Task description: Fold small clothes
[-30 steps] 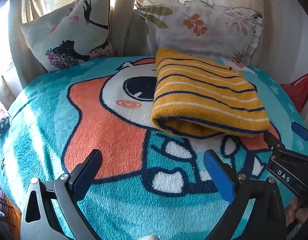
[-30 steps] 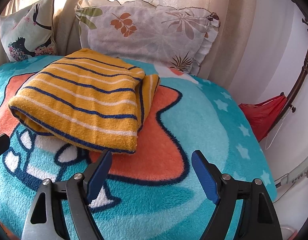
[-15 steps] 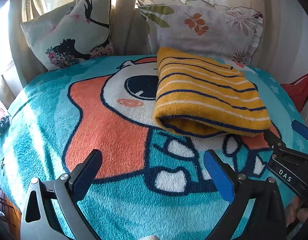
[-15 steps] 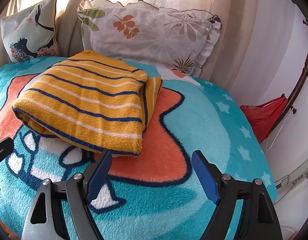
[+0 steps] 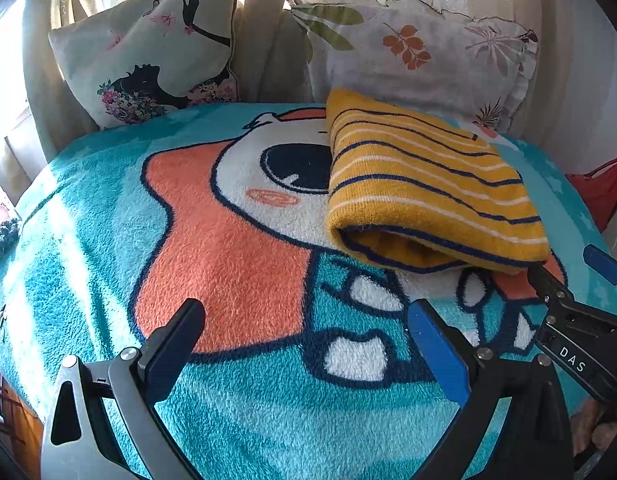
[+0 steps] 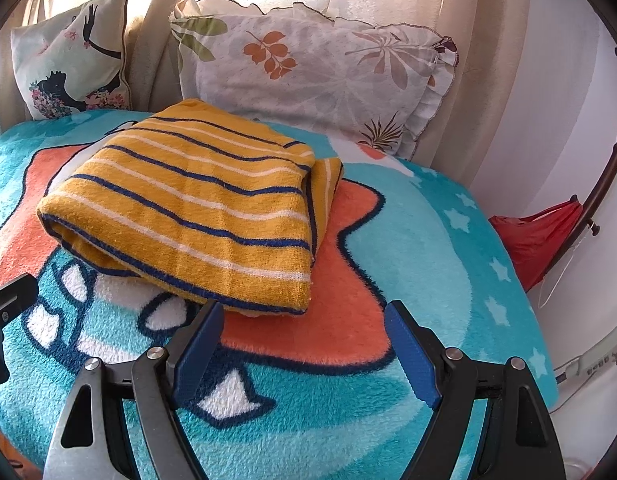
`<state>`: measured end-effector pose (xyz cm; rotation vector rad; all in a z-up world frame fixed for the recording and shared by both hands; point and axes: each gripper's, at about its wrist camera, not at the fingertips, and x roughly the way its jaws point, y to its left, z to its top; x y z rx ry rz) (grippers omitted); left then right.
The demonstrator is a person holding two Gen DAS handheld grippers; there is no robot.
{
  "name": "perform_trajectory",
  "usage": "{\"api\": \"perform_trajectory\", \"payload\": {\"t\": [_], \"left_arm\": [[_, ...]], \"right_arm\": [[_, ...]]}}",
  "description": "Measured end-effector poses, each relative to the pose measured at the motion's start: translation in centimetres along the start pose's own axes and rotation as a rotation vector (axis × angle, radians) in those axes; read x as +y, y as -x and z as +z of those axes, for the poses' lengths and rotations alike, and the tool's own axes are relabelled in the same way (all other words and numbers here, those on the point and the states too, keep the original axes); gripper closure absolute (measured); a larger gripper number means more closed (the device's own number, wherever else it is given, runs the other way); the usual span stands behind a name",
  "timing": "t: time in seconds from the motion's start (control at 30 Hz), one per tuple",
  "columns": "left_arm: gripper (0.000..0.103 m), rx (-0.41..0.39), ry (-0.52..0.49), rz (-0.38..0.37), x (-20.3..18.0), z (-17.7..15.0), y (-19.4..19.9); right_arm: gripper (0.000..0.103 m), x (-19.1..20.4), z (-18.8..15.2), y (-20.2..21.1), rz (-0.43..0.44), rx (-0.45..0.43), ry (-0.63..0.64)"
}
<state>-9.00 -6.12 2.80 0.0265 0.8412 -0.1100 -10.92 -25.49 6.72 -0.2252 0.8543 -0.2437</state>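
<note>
A folded yellow garment with navy and white stripes (image 5: pixel 424 192) lies on the teal cartoon blanket (image 5: pixel 228 248), toward the back right. It also shows in the right wrist view (image 6: pixel 196 208). My left gripper (image 5: pixel 304 336) is open and empty, above the blanket in front and left of the garment. My right gripper (image 6: pixel 304 348) is open and empty, just in front of the garment's near edge. The right gripper's fingers (image 5: pixel 568 300) show at the right edge of the left wrist view.
Two pillows lean on the curtain at the back: one with a dancer print (image 5: pixel 148 52) and one with leaves (image 6: pixel 316 76). A red bag (image 6: pixel 544 236) hangs beside the bed on the right. The blanket's right edge (image 6: pixel 520 300) drops off near a white wall.
Both grippers have drifted slightly back and down from the garment; it sits a little higher in both views. The garment has not moved. Both grippers stay open.
</note>
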Motion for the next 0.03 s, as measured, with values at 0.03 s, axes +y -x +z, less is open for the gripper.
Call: {"api": "perform_trajectory", "payload": {"t": [0.03], "left_arm": [[0.002, -0.001, 0.000, 0.003, 0.09, 0.02, 0.04]], "right_arm": [[0.017, 0.03, 0.01, -0.02, 0.004, 0.001, -0.001]]}}
